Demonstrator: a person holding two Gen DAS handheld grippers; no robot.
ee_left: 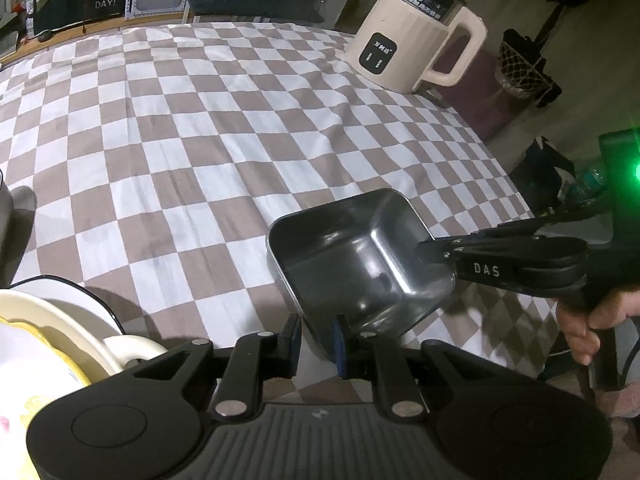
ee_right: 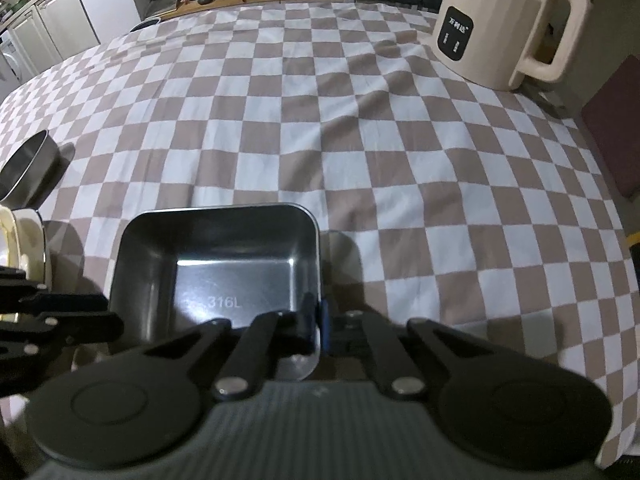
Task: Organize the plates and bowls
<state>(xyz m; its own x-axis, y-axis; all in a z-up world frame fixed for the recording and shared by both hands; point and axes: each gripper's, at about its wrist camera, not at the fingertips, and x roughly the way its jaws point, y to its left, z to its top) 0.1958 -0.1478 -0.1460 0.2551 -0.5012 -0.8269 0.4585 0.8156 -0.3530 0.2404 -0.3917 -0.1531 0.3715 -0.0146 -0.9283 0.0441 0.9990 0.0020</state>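
A rectangular steel container [ee_left: 352, 256] [ee_right: 224, 264], stamped 316L inside, sits tilted over the checked tablecloth [ee_left: 200, 140]. My left gripper [ee_left: 318, 336] is shut on its near corner, one blue pad outside the wall and one inside. From the right, my right gripper [ee_left: 424, 250] [ee_right: 316, 320] is shut on the container's right wall. In the right wrist view the left gripper [ee_right: 116, 316] reaches in from the left edge to the container's near left corner. A stack of cream and white bowls and plates [ee_left: 60, 332] lies at the lower left.
A cream electric kettle [ee_left: 416, 36] [ee_right: 504, 28] stands at the table's far right. At the left edge are a round steel bowl [ee_right: 28, 172] and a cream dish [ee_right: 20, 240]. A person's hand [ee_left: 588, 320] holds the right gripper's handle. The table edge drops off on the right.
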